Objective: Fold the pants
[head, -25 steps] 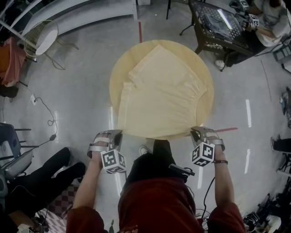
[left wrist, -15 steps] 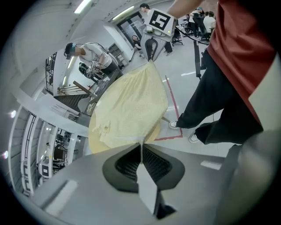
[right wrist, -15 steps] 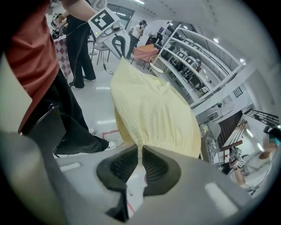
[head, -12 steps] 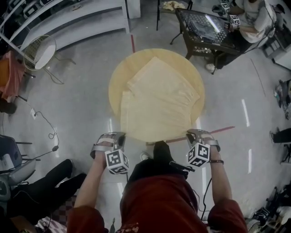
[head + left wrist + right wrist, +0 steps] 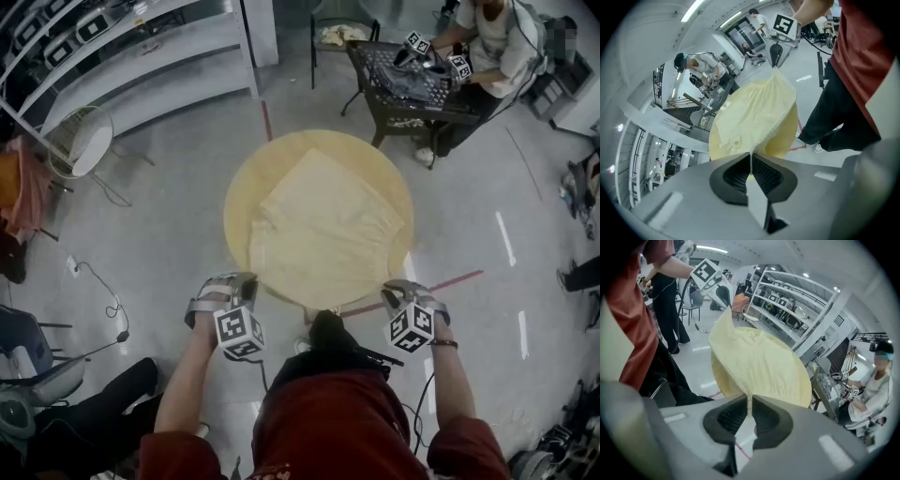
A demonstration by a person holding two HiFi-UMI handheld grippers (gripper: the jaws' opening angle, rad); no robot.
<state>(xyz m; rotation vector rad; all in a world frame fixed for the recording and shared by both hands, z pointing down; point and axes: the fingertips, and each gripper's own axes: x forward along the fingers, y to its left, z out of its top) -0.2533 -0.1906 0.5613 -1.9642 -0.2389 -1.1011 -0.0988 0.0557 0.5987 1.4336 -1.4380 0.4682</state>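
Pale yellow pants [image 5: 323, 230] lie spread over a round wooden table [image 5: 251, 183], one part folded across the rest. My left gripper [image 5: 246, 278] is shut on the near left edge of the pants [image 5: 754, 119], cloth pinched thin between its pads. At the near right edge my right gripper [image 5: 391, 286] is shut on the pants [image 5: 757, 362] as well. In the left gripper view the right gripper [image 5: 776, 56] pulls the far corner into a peak. The right gripper view shows the left gripper [image 5: 725, 298] doing the same, with the cloth stretched taut between the two.
A black mesh table [image 5: 412, 84] with dark clothing stands behind, a seated person [image 5: 492, 42] working at it with grippers. White shelving [image 5: 141, 47] runs along the back left, with a round wire chair [image 5: 82, 141] beside it. My legs [image 5: 323, 347] stand against the table's near edge.
Both grippers have risen a little, lifting the near edge of the pants off the table. The head view has tilted, so the table sits lower and farther in the picture.
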